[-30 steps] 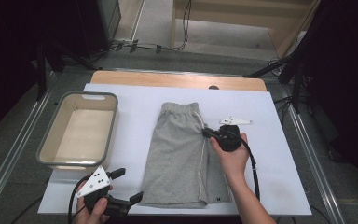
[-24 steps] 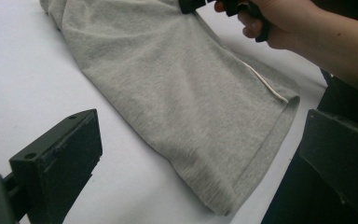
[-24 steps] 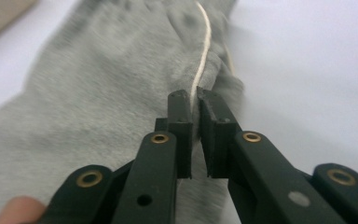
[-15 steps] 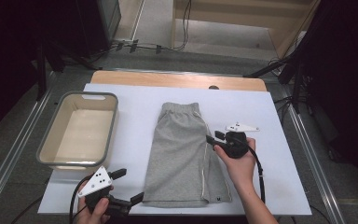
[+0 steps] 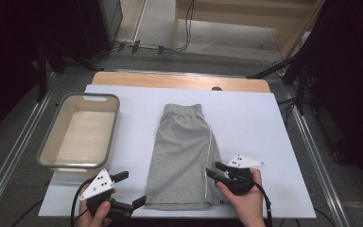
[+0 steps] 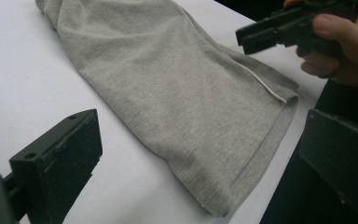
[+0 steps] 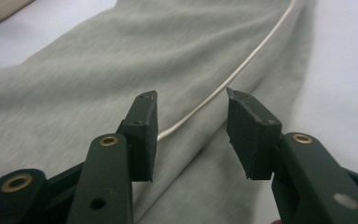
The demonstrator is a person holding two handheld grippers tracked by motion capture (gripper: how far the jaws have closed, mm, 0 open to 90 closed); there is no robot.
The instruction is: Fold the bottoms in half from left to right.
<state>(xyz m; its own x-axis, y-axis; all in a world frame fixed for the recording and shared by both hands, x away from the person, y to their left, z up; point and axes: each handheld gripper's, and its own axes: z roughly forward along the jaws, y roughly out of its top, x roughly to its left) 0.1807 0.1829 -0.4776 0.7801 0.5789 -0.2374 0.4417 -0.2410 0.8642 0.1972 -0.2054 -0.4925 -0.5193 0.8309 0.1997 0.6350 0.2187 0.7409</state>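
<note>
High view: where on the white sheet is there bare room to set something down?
Bare: the strip between the grey shorts and the sheet's right edge, the band beyond the waistband, and the lane between the shorts and the bin. Crowded: the near edge, where the left gripper and right gripper flank the hem.

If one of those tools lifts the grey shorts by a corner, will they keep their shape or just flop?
Probably flop: the grey shorts lie flat and limp on the white sheet, with soft folds along the hem. They look like thin jersey, so likely light. The matte knit should not slip much, though the open right tool pinching one layer might drag the rest along.
</note>
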